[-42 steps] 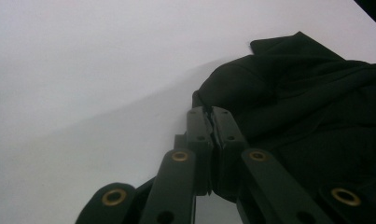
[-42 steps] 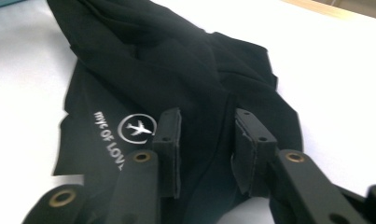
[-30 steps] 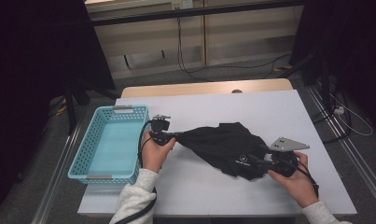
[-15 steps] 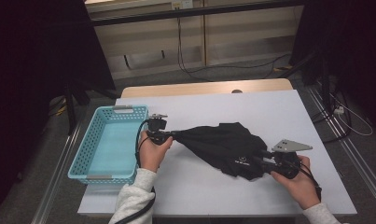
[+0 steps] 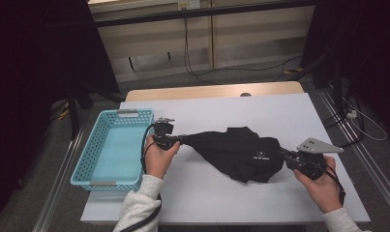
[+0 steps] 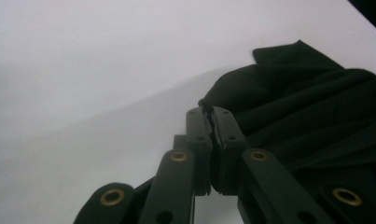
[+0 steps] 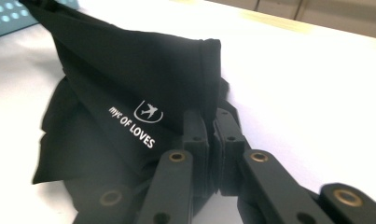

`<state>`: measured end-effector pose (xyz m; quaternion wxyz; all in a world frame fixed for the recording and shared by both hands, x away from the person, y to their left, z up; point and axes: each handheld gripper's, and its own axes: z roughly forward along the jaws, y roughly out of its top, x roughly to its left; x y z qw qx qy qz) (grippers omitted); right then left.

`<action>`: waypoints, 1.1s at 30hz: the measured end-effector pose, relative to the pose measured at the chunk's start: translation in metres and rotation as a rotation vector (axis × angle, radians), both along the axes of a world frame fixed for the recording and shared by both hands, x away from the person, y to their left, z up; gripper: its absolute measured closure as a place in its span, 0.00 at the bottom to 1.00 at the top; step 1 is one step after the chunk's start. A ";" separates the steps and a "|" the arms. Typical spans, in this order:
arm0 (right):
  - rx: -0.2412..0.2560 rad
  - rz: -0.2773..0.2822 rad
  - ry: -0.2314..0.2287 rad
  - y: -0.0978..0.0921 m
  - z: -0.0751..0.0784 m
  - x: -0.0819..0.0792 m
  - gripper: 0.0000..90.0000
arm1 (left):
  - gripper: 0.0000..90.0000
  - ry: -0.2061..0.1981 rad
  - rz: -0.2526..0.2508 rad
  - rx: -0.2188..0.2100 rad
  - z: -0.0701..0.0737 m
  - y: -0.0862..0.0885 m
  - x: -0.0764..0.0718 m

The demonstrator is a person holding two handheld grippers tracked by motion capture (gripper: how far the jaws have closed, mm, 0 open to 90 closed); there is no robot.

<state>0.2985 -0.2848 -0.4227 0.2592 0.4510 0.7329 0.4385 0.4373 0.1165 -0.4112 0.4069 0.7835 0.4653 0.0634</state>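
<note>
A black cloth (image 5: 241, 153) lies on the white counter (image 5: 221, 111), stretched between the two grippers. The left gripper (image 5: 180, 139) pinches the cloth's left corner, its fingers (image 6: 198, 128) pressed together on a fold of fabric. The right gripper (image 5: 285, 155) pinches the cloth's right edge, its fingers (image 7: 195, 128) closed on the hem just beside a white printed logo (image 7: 138, 120). The cloth rises toward the left grip and bunches on the counter near the right one. A blue basket (image 5: 86, 162) stands at the counter's left edge, just beside the left hand (image 5: 159, 157).
</note>
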 end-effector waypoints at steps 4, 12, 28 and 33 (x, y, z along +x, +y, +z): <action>-0.029 -0.048 0.003 -0.003 -0.003 0.001 0.95 | 0.96 0.008 -0.011 -0.004 -0.001 -0.002 0.000; -0.023 -0.062 0.019 -0.010 -0.008 0.002 0.95 | 0.96 -0.004 0.000 -0.001 -0.001 0.004 0.002; -0.039 -0.130 0.041 -0.022 -0.014 0.006 0.95 | 0.52 -0.033 -0.266 -0.035 -0.012 -0.028 0.001; -0.037 -0.131 0.036 -0.021 -0.014 0.009 0.95 | 0.44 -0.044 -0.303 -0.030 -0.017 -0.038 -0.002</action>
